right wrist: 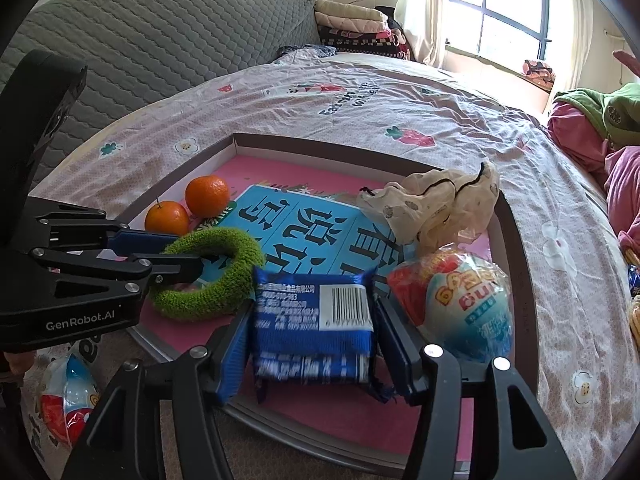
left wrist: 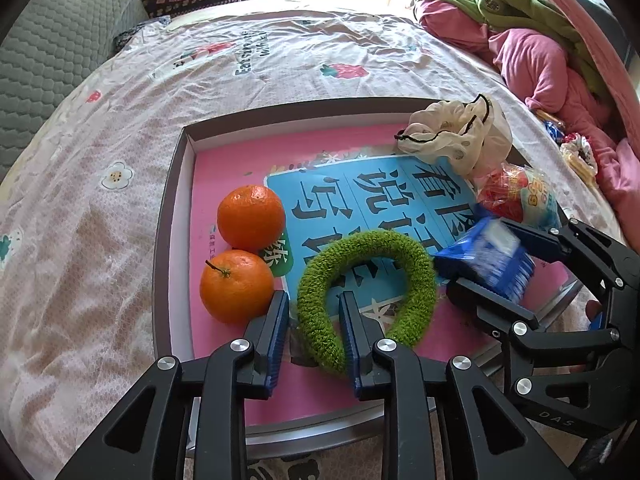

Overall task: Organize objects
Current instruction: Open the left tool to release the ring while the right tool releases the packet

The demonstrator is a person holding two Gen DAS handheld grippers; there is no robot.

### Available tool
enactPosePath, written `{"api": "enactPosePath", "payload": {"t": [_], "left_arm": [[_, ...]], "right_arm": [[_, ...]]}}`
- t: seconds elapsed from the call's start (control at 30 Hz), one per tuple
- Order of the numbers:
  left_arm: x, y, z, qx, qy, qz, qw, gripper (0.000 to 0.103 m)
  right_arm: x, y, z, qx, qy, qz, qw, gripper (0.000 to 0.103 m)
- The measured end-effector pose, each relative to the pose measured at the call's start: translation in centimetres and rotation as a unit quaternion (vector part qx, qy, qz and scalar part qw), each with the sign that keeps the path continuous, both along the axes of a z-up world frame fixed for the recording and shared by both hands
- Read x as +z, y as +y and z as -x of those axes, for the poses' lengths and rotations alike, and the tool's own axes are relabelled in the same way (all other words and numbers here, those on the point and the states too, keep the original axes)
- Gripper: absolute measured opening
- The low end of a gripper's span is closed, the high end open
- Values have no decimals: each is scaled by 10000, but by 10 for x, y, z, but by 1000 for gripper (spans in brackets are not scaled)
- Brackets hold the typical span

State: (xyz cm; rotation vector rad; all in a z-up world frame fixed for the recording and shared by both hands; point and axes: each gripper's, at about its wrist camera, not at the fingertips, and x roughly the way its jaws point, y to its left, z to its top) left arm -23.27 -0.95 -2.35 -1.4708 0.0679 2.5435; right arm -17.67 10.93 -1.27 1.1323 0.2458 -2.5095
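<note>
I see a shallow grey tray (left wrist: 168, 240) lying on a bed with a pale floral sheet (left wrist: 100, 140), and a pink and blue book cover (left wrist: 360, 196) lines its floor. My left tongs (left wrist: 314, 312) straddle one side of a fuzzy green ring (left wrist: 366, 280), one finger outside it and one inside the loop; the pads sit close against the yarn, but I cannot tell whether they are pinching it. The ring lies flat in the tray, just beside two oranges (left wrist: 244, 252) at its left edge. My right tongs (right wrist: 312, 340) pinch a blue snack packet (right wrist: 314, 324) between both pads, held over the near part of the tray. Beside the packet rests a red and pale blue wrapped snack (right wrist: 456, 304), and behind that a crumpled cream fabric pouch (right wrist: 436, 204). Another wrapped snack (right wrist: 66, 396) lies on the sheet outside the tray.
</note>
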Motion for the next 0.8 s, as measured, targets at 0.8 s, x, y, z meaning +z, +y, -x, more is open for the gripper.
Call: {"api": "enactPosePath", "payload": {"t": [0.8], "left_arm": [[24, 2, -24, -172, 364, 60, 9992, 39]], "right_arm": [[28, 2, -14, 8, 610, 253, 9978, 62]]}}
